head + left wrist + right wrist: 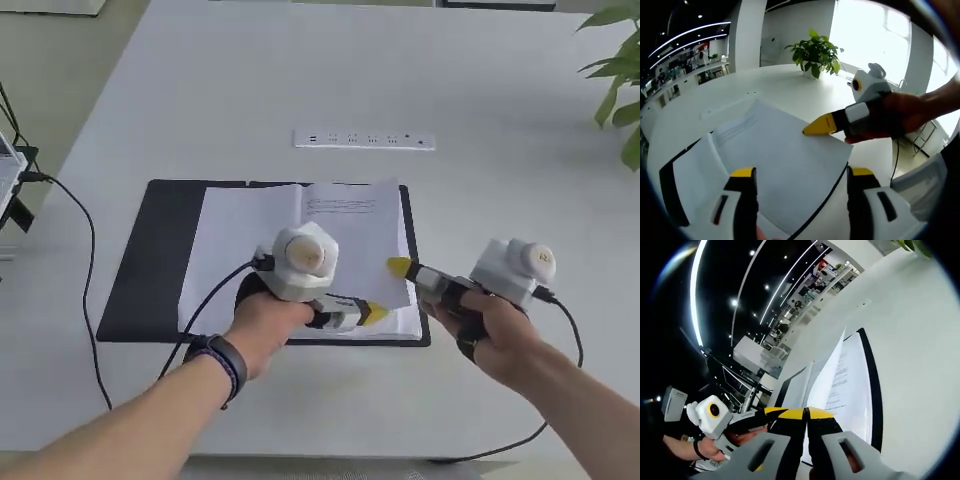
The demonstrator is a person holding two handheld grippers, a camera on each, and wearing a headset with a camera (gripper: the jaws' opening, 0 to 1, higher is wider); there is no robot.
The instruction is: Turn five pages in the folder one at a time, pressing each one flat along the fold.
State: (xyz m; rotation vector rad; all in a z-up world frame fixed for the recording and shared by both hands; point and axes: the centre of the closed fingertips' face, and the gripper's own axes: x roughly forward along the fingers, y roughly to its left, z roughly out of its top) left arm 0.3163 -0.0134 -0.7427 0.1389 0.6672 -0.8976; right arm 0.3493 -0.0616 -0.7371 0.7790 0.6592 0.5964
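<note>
A black folder (150, 270) lies open on the white table, with white sheets on both sides. My right gripper (400, 268) is shut on the right edge of the top right-hand page (350, 240) and holds that edge slightly raised. The right gripper view has its yellow tips (806, 413) closed together on the lifted page (832, 372), above the folder's black edge (872, 390). My left gripper (372, 314) hovers open over the folder's lower right corner. Its jaws (802, 172) stand wide apart above the page (785, 155), with nothing between them. The right gripper (820, 125) pinches the page edge ahead.
A white power strip (364, 139) lies on the table beyond the folder. A potted plant (620, 60) stands at the far right. Black cables (85, 260) run along the left side of the table, and one trails from each gripper.
</note>
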